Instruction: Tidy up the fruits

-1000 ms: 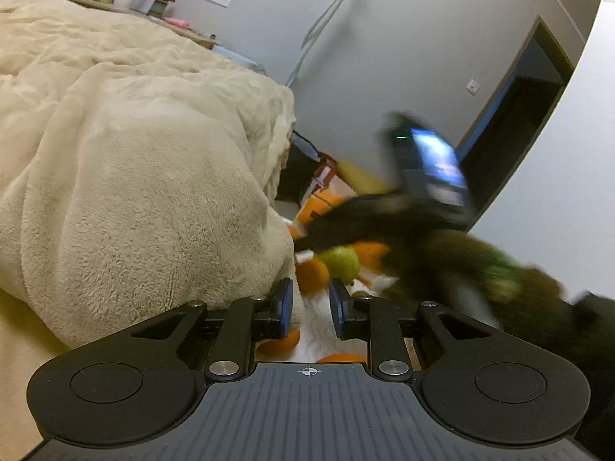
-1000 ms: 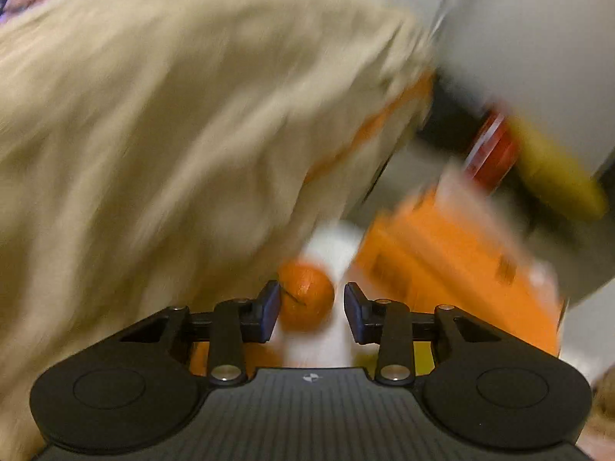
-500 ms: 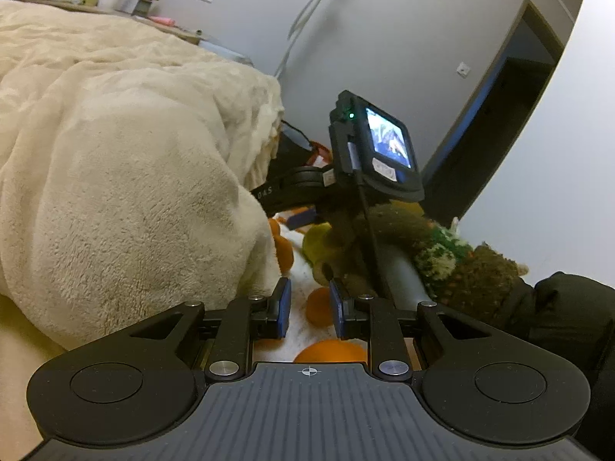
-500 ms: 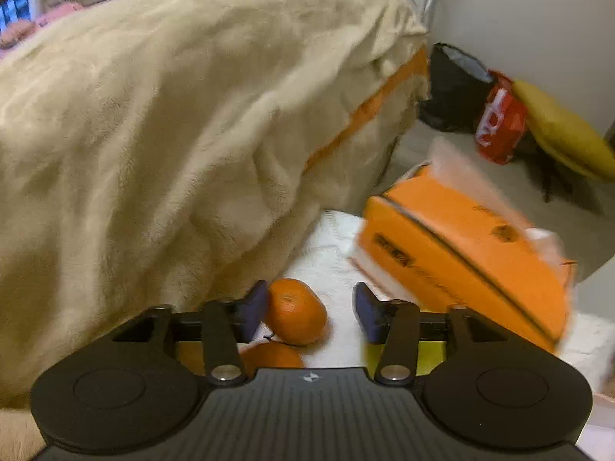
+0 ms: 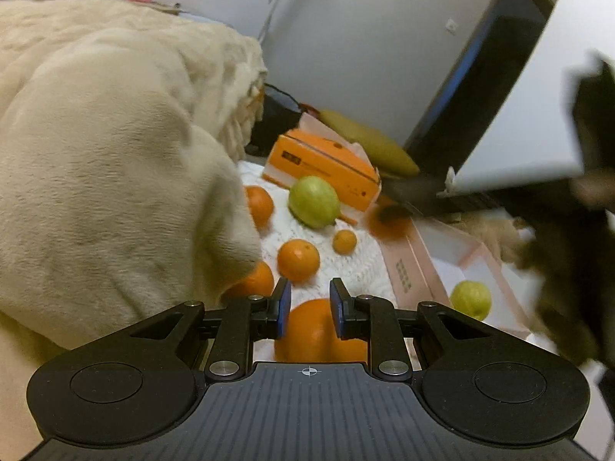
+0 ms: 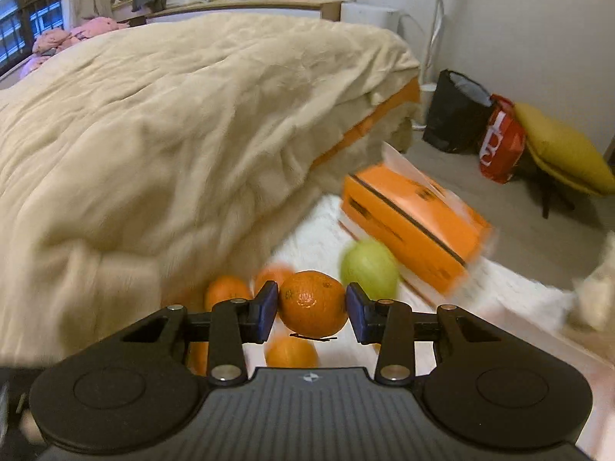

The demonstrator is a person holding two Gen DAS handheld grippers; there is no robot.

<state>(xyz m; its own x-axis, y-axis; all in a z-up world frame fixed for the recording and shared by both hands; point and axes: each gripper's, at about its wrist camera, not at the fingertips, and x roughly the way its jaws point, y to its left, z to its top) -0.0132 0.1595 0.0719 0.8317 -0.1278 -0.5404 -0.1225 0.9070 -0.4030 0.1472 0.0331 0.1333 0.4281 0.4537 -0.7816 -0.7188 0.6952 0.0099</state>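
Orange point(image 6: 313, 303), clamped between right jaws

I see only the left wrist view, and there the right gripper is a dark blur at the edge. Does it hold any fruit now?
Observer: Yes. The right gripper is shut on an orange, with one pad on each side of it.
Operator: Is this orange off the rug?
Observer: It seems so. Another orange lies blurred below it on the white rug.
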